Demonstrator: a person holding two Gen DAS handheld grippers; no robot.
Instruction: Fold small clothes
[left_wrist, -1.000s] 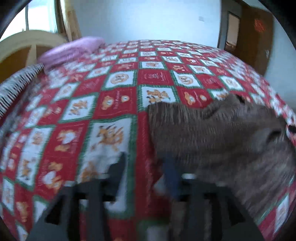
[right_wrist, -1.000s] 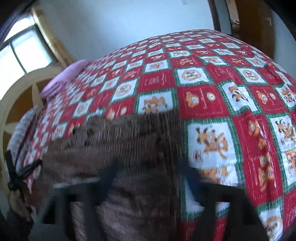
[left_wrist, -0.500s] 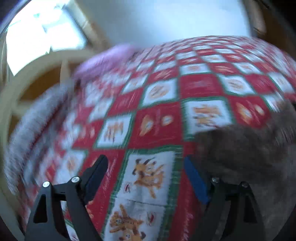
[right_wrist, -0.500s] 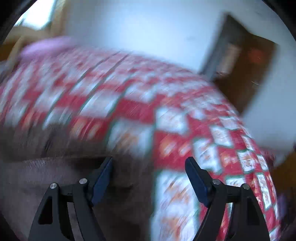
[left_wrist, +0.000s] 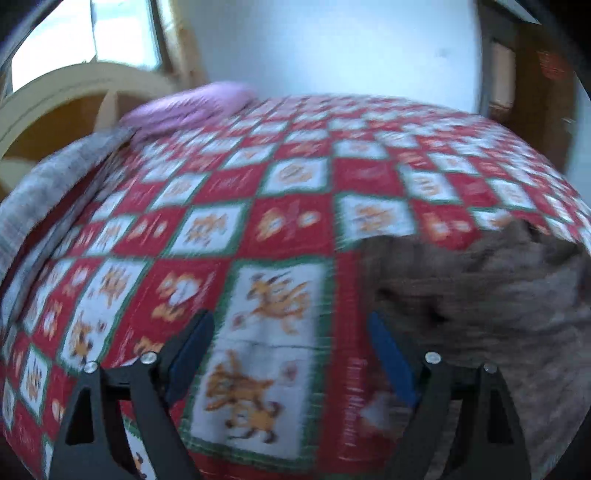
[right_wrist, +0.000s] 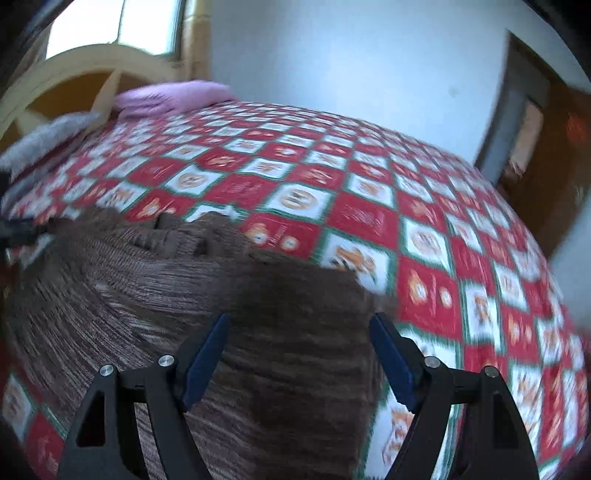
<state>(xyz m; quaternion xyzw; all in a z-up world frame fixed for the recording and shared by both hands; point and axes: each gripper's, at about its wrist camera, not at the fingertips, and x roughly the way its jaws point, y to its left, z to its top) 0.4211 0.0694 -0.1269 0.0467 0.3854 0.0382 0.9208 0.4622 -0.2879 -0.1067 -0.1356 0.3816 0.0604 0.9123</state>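
A small brown knitted garment (right_wrist: 207, 306) lies on the bed's red, white and green patterned quilt (right_wrist: 369, 218). In the left wrist view the garment (left_wrist: 491, 295) lies at the right. My left gripper (left_wrist: 288, 343) is open and empty above the quilt, just left of the garment's edge. My right gripper (right_wrist: 297, 347) is open and empty, held over the garment's right part. The views are blurred.
A purple pillow (left_wrist: 192, 107) and a grey blanket (left_wrist: 48, 184) lie at the head of the bed by a cream wooden headboard (left_wrist: 74, 92). A brown door (right_wrist: 554, 155) stands at the right. Bare quilt spreads beyond the garment.
Both grippers have opened wide and pulled back from the garment, which now lies on the quilt. Both cameras swung and tilted up.
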